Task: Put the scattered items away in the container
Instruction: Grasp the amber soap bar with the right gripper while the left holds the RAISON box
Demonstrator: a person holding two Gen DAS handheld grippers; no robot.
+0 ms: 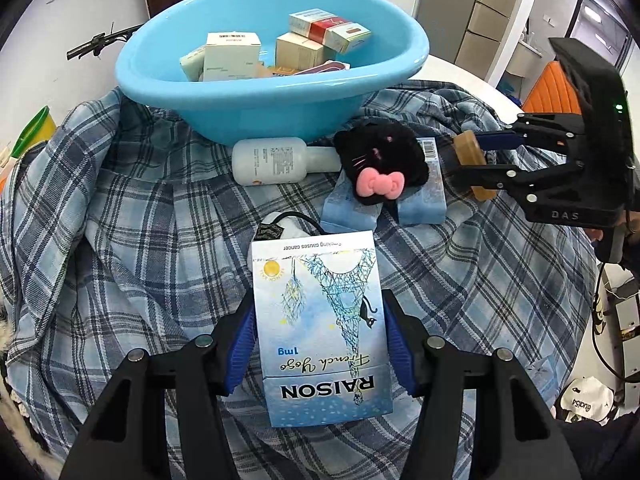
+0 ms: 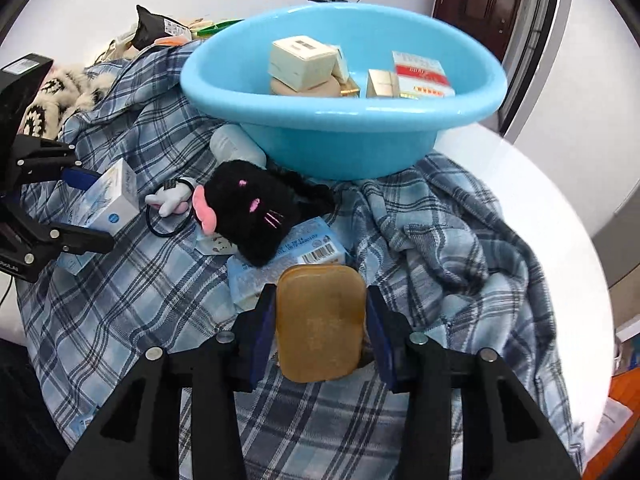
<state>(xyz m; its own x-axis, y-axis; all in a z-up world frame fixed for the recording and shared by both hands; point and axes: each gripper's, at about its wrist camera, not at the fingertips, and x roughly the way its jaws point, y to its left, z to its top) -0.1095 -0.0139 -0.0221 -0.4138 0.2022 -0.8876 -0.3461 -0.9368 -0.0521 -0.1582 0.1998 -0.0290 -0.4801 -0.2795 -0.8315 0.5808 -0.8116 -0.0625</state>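
The light-blue basin (image 1: pixel 256 108) stands at the back on a plaid cloth (image 1: pixel 160 220) and holds several small boxes (image 1: pixel 232 56). My left gripper (image 1: pixel 320 312) is shut on a blue-and-white cigarette box (image 1: pixel 320 320) held just above the cloth. In the right wrist view my right gripper (image 2: pixel 320 300) has its blue pads against both sides of an amber soap bar (image 2: pixel 320 320), in front of the basin (image 2: pixel 340 140). A black plush cat (image 2: pixel 256 212) with a pink bow lies on pale blue packs (image 2: pixel 312 248). A white bottle (image 1: pixel 276 160) lies against the basin's foot.
A black hair tie with a white charm (image 2: pixel 170 200) lies left of the plush. Fuzzy black-and-white fabric (image 2: pixel 60 92) and a dark bag (image 2: pixel 156 28) sit at the far left. The white round tabletop (image 2: pixel 540 200) shows bare at the right; an orange chair (image 1: pixel 548 84) stands beyond.
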